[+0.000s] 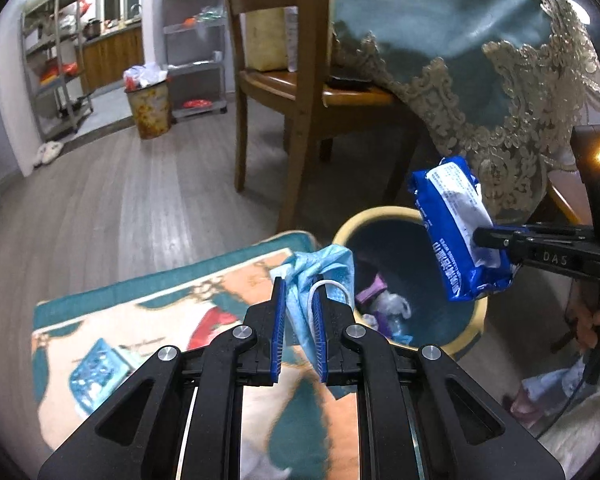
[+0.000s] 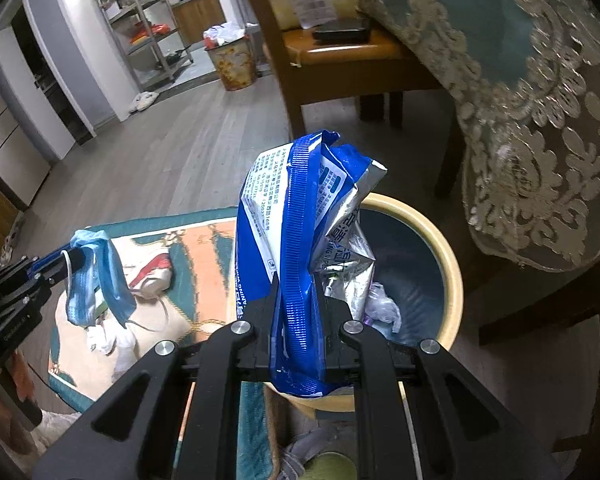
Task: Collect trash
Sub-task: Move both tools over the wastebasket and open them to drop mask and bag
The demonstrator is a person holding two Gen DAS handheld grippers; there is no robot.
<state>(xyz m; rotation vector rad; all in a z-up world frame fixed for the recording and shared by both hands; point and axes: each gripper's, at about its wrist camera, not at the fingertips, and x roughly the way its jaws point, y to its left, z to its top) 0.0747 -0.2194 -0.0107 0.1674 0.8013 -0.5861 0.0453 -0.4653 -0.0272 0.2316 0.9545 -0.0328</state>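
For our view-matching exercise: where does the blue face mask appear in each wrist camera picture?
Left wrist view: the blue face mask sits low centre, clamped in the left gripper.
Right wrist view: it hangs at far left from that gripper.
Shared landmark: the yellow-rimmed trash bin.

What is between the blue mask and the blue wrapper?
The open bin, seen in the left wrist view: the face mask hangs at its left rim, the blue wrapper over its right.

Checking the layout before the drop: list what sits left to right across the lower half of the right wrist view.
Left gripper holding the blue face mask → patterned rug → blue wrapper in the right gripper → yellow-rimmed bin → lace-edged tablecloth.
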